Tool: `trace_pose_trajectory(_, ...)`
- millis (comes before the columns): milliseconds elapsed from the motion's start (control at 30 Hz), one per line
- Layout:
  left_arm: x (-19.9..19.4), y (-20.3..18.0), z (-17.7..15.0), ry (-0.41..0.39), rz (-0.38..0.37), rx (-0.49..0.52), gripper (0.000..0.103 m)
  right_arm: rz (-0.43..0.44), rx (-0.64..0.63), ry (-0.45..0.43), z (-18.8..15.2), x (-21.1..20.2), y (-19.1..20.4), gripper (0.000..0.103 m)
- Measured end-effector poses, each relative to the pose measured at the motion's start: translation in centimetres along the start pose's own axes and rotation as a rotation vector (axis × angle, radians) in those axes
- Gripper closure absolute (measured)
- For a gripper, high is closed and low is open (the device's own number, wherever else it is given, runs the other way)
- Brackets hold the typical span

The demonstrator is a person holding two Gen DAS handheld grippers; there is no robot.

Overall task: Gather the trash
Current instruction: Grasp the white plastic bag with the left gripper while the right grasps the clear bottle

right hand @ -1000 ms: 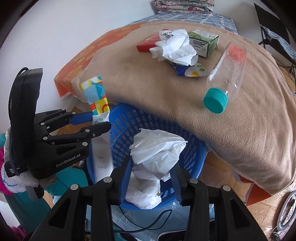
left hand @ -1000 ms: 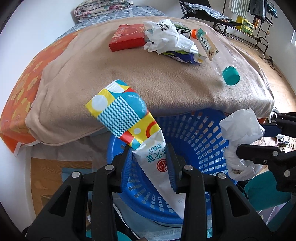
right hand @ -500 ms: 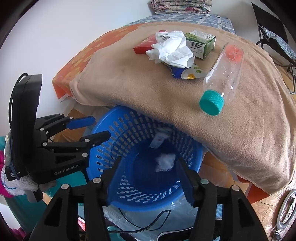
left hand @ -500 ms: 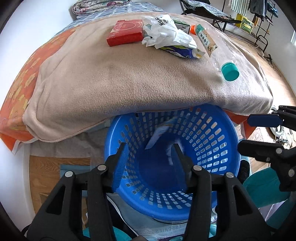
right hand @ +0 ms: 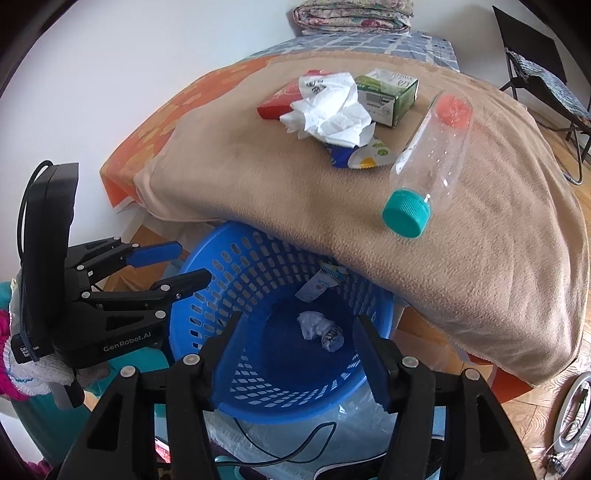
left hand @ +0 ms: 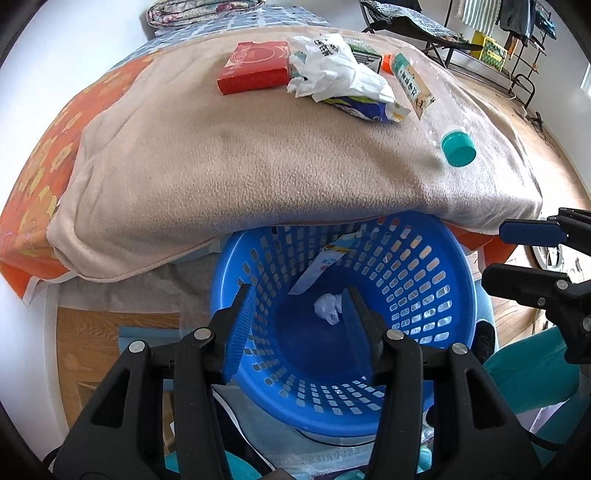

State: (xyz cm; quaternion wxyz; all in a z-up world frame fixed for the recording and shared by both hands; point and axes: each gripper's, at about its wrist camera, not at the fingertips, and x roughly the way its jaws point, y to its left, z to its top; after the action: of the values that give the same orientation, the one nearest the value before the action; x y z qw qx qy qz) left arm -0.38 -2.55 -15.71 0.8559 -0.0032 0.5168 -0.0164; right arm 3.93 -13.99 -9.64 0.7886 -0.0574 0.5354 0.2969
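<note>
A blue perforated basket [left hand: 436, 280] [right hand: 207, 295] stands on the floor at the bed's edge. Inside it lie a crumpled white bag [left hand: 327, 308] [right hand: 317, 328] and a colourful wrapper [left hand: 321, 262] [right hand: 319, 282]. My left gripper [left hand: 299, 317] [right hand: 173, 264] is open and empty above the basket's near rim. My right gripper [right hand: 301, 343] [left hand: 517, 251] is open and empty above the basket. On the beige blanket lie a clear bottle with a teal cap [left hand: 436, 107] [right hand: 424, 162], a white plastic bag [left hand: 336, 70] [right hand: 328, 110], a red box [left hand: 255, 66] [right hand: 277, 103], a green carton [right hand: 388, 96] and a blue-white wrapper [left hand: 365, 107] [right hand: 358, 155].
The bed's beige blanket [left hand: 221, 155] [right hand: 498, 258] overhangs the basket's far rim. Folded bedding [right hand: 351, 14] lies at the far end by the wall. A black chair [right hand: 535, 74] stands at the right. Plastic and a cable [right hand: 295, 450] lie on the floor under the basket.
Both grippers opened and let go of their loads. The colourful wrapper and the crumpled white bag dropped into the blue basket and now lie at its bottom.
</note>
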Motion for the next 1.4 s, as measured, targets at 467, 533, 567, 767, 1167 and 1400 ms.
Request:
trace_pose_trajectory(467,-2.6,1.0,3.7,-0.083,-0.045,-0.045,0.053,-0.02,0.062,-0.112,1.6,-2.9,-2.1,0.029)
trace_pose_trajectory(533,-2.9,1.2,4.4,-0.096,-0.051,-0.048,0.053,-0.024,0.076,-0.126,1.8,-3.4,-2.6,0.029)
trace_pose_trajectory(567,-3.2,1.3,4.7,-0.105,-0.051,-0.048,0.053,-0.03,0.082,-0.133,2.0,-3.6,-2.9,0.029)
trace_pose_trajectory(767,-4.0,1.5,7.3,-0.132,-0.091,-0.046,0.053,-0.067,0.13,-0.166,3.4,-4.6,-4.8,0.029)
trace_pose_trajectory(1167,-4.0,0.6,12.9,-0.141,-0.184,-0.073,0.053,-0.076,0.239,-0.172,7.0,-4.9,-9.1,0.029)
trace_pose_trajectory(1400,-1.3,0.6,15.5,-0.077,-0.245,-0.141,0.053,-0.087,0.266,-0.158,9.5,-3.7,-11.5,0.029)
